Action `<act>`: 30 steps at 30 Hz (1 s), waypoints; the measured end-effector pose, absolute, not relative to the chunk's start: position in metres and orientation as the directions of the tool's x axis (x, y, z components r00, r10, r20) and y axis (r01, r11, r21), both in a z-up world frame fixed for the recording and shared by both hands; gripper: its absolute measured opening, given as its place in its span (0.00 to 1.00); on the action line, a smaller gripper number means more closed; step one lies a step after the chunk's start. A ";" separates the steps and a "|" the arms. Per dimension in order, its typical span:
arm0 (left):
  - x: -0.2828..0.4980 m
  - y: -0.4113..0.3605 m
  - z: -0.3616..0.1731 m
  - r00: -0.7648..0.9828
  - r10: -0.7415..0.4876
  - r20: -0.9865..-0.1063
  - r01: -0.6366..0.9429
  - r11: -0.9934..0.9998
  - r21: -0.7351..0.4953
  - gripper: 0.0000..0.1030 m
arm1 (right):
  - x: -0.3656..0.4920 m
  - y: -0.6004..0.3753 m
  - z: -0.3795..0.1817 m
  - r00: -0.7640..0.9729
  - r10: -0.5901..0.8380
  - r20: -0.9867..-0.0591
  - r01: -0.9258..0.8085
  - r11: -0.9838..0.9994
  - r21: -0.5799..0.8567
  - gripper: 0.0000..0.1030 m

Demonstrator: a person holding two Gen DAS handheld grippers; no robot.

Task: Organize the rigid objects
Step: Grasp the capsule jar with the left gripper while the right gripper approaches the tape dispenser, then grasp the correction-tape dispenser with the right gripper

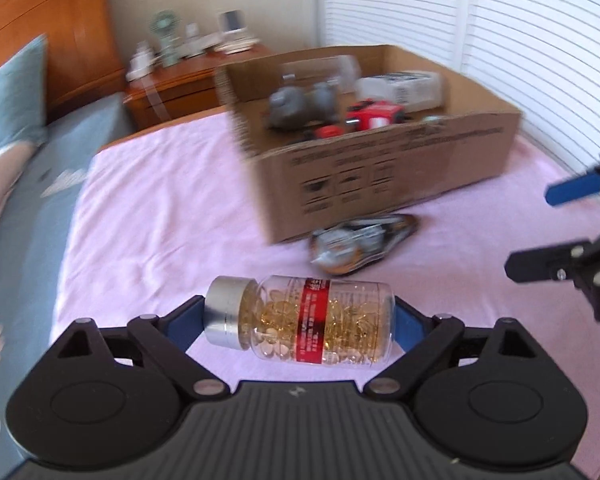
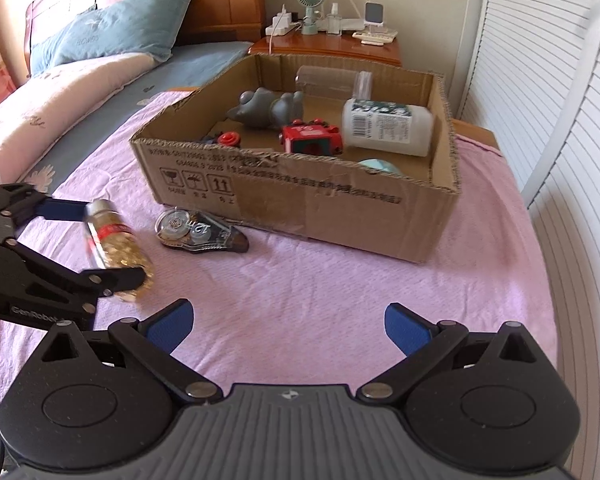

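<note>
Spanning the lower middle of the left wrist view, the left gripper (image 1: 300,320) brackets a clear capsule bottle (image 1: 300,320) end to end: one blue pad meets the silver cap (image 1: 224,312) and the other the flat base, so the jaws look clamped along its length. Whether the bottle is lifted clear of the pink blanket (image 1: 160,200) I cannot tell. It should be light and stiff, but smooth plastic and a rounded metal cap are slippery, and an end-to-end hold may let it pivot; pinching across the body at the red label (image 1: 314,320) would probably be steadier.

At the bottom of the right wrist view, the right gripper (image 2: 288,326) is spread wide with nothing between its pads.

Further up the blanket, a correction-tape dispenser (image 2: 200,232) lies just beside the front wall of the cardboard box (image 2: 300,204); flat, hard and light, it should take a pinch across its thin sides.

Inside the box sit a grey figurine (image 2: 266,108), a red toy (image 2: 312,140) and a white bottle (image 2: 386,126).
</note>
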State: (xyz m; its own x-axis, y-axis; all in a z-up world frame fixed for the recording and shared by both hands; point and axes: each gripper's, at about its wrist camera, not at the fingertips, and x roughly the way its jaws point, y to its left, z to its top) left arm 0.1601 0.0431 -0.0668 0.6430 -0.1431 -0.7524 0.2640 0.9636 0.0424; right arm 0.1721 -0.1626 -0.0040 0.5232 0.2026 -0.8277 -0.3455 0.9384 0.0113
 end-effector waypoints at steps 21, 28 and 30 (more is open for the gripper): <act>0.137 0.104 -0.069 0.652 0.058 -0.756 -0.040 0.998 0.043 0.91 | 0.202 -0.071 -0.050 0.565 0.141 -0.813 -0.311 0.949 -0.051 1.00; 0.136 0.106 -0.070 0.657 0.049 -0.752 -0.028 0.999 0.041 0.91 | 0.216 -0.058 -0.054 0.605 0.106 -0.789 -0.252 0.966 -0.063 1.00; 0.136 0.105 -0.070 0.657 0.049 -0.752 -0.027 0.999 0.042 0.91 | 0.218 -0.058 -0.054 0.609 0.099 -0.787 -0.241 0.968 -0.065 1.00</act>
